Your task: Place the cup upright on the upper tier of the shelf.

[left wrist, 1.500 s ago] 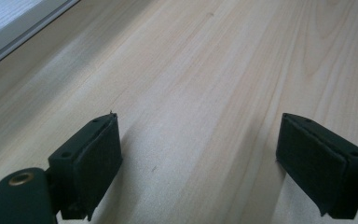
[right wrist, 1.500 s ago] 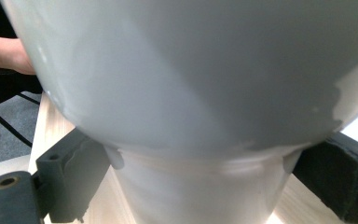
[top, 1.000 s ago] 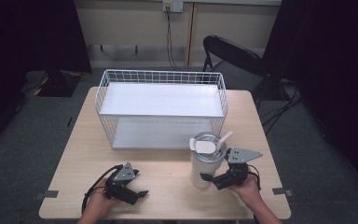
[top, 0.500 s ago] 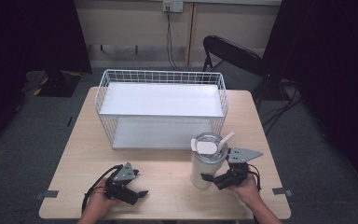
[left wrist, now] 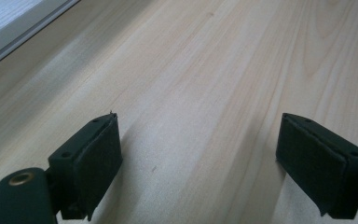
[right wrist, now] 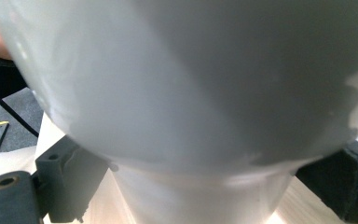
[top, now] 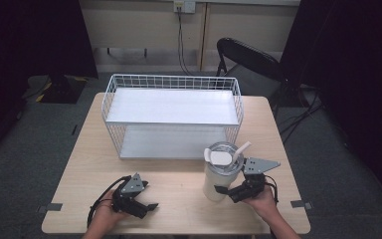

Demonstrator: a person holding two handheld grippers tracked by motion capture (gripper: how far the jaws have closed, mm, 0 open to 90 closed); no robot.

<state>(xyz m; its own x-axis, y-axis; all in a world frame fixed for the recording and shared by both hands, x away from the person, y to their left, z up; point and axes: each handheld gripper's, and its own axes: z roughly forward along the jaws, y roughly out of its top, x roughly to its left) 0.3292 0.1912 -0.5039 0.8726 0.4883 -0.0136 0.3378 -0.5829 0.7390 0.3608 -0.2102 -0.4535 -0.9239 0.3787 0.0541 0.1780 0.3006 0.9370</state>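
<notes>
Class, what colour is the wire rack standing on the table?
White. The wire rack shows best in the high view.

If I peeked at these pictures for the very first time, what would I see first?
Probably the big white wire basket shelf standing in the middle of the wooden table. Next, the white cup with a lid and straw in front of it on the right, with the right claw around its lower part. The left claw lies open on the bare wood.
</notes>
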